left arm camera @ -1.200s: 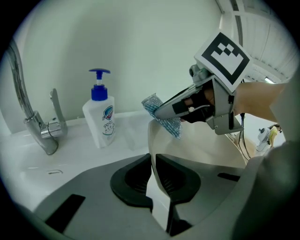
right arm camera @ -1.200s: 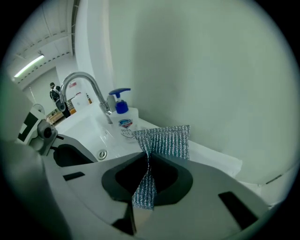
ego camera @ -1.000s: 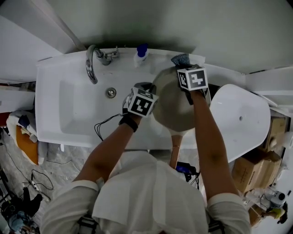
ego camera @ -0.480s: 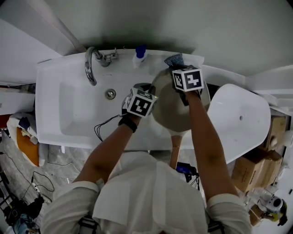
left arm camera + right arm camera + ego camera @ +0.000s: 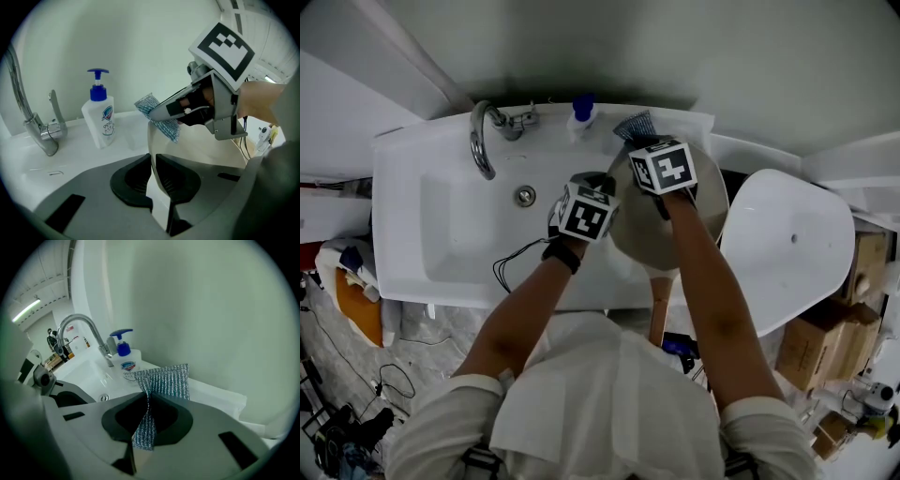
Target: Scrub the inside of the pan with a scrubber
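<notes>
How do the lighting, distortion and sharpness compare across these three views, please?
Head view: dim, flat light without glare; the round cream pan is sharp. Left gripper view: fisheye with black corners; the white soap bottle with blue pump is crisp. Right gripper view: same fisheye vignette; the blue-grey mesh scrubber is sharp, and a ceiling strip light glares at upper left.

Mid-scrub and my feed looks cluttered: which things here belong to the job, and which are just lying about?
In the job: round cream pan, rim clamped in left gripper; silvery-blue mesh scrubber, pinched in right gripper.
Lying about: white soap bottle with blue pump; curved chrome tap; brown cardboard box.
</notes>
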`<state>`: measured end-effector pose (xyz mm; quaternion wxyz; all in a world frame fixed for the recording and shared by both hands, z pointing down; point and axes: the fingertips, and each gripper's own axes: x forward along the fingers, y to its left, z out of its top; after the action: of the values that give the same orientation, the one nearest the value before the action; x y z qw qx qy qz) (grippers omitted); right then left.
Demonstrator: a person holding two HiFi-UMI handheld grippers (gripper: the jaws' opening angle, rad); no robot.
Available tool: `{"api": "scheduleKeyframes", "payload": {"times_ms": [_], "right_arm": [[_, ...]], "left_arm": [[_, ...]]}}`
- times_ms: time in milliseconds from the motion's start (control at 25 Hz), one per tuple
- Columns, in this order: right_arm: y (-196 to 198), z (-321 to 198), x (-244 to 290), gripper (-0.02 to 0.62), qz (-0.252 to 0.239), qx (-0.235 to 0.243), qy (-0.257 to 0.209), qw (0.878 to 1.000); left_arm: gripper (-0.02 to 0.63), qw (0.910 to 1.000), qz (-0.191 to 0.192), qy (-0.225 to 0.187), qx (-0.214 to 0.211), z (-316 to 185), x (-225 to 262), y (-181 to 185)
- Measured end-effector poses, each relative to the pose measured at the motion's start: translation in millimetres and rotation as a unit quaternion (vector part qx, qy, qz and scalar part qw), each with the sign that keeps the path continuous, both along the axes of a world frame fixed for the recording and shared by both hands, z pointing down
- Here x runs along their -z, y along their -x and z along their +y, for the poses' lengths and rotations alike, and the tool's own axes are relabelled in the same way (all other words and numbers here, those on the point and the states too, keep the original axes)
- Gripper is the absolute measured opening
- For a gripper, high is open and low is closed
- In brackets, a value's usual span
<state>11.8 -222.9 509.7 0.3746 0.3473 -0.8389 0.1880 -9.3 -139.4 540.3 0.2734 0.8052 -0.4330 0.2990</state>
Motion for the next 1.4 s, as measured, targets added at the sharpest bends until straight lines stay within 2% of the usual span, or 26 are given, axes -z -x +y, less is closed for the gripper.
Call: {"api": "scheduleKeyframes", "payload": {"times_ms": [320, 480, 680, 880, 1120, 1400], "right_arm": [[-79, -38, 1, 0.037, 0.015, -0.113, 0.005, 0.993], [-105, -41, 1, 0.037, 0.017, -0.145, 0.01, 0.989], [-146, -30, 1, 0.037, 0.057, -0.179, 0.014, 0.982], [-192, -14, -2, 0.037, 0.071, -0.22, 0.047, 0.972], [-185, -19, -3, 0.037, 0.081, -0.21, 0.05, 0.973], [-120, -39, 1, 0.037, 0.056, -0.151, 0.015, 0.987]], "left_arm": [[0.042, 1.0, -0.004, 0.0, -0.003, 1, 1, 0], [0.041, 1.0, -0.004, 0.002, -0.003, 1, 0, 0], [0.043, 1.0, -0.005, 0.003, -0.005, 1, 1, 0], [0.043, 1.0, -0.003, 0.004, -0.005, 0, 1, 0], [0.043, 0.9999, -0.007, 0.004, -0.009, 0, 1, 0], [0.043, 0.9997, -0.018, 0.004, -0.014, 0, 1, -2]]}}
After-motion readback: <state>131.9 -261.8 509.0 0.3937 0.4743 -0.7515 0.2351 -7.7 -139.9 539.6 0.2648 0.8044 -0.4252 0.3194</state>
